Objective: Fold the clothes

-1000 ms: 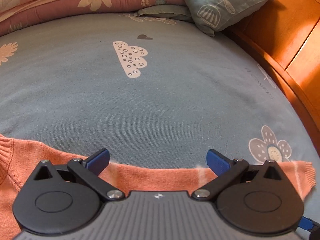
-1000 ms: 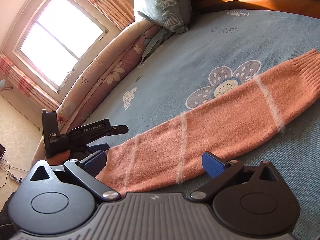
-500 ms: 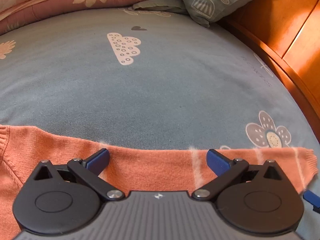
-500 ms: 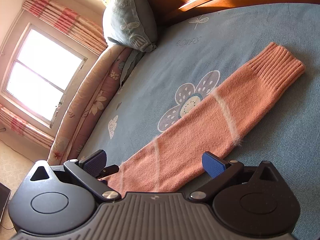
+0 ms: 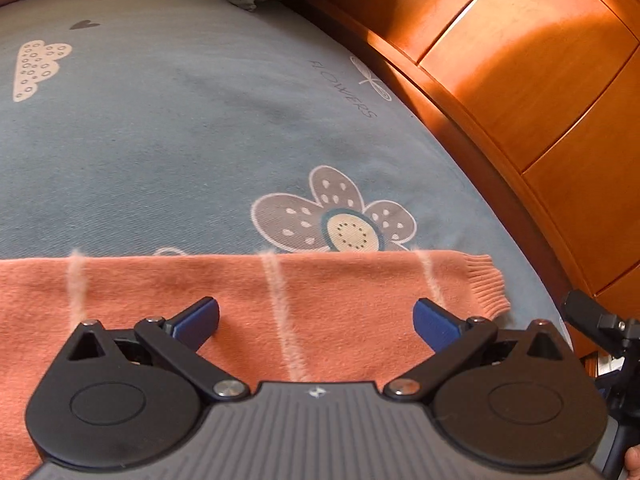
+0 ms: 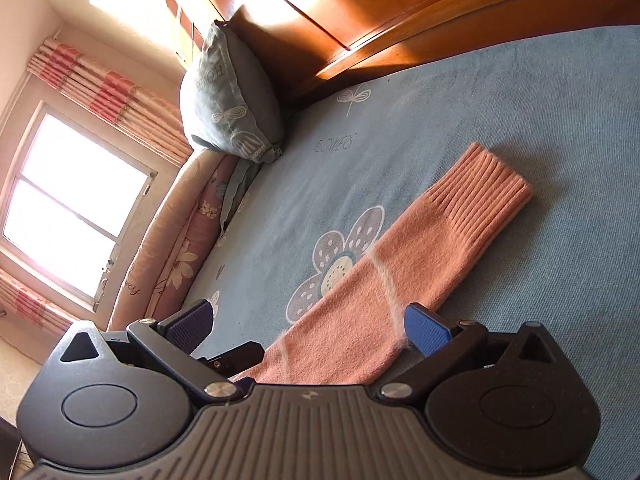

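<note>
Sleeve (image 5: 340, 300) of a salmon-orange knit sweater lies flat and stretched out on the blue-grey bed sheet (image 5: 180, 140), and that is all of the garment I can see. Its weave looks soft and slightly fuzzy, crossed by thin, pale, fluffy stripes, and it ends in a ribbed cuff (image 6: 486, 192) toward the wooden headboard (image 5: 540, 80). One edge covers part of a printed grey flower (image 5: 336, 220) on the sheet. My left tool (image 5: 316, 318) hovers over the sleeve with its blue pads spread wide, gripping nothing. My right tool (image 6: 308, 326) is likewise spread apart and empty above the sleeve, looking along it to the cuff. A blue-grey pillow (image 6: 228, 100) leans at the headboard, well apart from the sleeve.
</note>
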`<state>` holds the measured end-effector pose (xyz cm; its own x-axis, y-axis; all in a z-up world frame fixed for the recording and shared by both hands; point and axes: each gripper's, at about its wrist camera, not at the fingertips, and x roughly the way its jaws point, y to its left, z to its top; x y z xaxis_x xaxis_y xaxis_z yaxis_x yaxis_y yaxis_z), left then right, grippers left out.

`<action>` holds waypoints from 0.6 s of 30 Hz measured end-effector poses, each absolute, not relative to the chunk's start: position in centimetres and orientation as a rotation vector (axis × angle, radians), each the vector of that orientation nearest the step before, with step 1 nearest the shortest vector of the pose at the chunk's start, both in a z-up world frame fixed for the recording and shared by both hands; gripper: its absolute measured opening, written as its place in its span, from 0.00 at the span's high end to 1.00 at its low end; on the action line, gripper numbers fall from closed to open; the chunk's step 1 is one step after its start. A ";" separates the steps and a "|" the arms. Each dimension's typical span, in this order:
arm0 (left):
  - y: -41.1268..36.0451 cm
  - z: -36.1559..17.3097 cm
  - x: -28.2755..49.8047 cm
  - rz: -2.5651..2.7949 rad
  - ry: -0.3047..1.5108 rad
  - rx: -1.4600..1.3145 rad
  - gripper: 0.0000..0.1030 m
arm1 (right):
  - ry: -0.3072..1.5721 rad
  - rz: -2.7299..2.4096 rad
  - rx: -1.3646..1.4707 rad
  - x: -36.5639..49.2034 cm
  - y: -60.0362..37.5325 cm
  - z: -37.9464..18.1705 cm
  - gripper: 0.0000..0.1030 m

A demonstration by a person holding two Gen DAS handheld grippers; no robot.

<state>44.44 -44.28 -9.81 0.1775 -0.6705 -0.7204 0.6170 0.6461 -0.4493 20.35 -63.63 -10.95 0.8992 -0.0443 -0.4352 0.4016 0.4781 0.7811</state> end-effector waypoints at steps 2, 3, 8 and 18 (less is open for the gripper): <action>-45.5 -10.3 44.4 -0.918 1.043 -0.055 0.01 | 0.392 -0.292 1.043 20.0 -64.2 -11.3 0.00; -45.8 -10.3 44.5 -0.919 1.034 -0.066 0.01 | 0.397 -0.300 1.041 20.0 -64.4 -11.4 0.00; -45.3 -9.6 44.1 -0.928 1.044 -0.117 0.01 | 0.372 -0.284 1.063 19.9 -65.2 -11.8 0.00; -34.5 -8.0 39.2 -0.793 0.971 -0.029 0.01 | 0.513 -0.077 0.924 25.9 -61.7 -12.0 0.00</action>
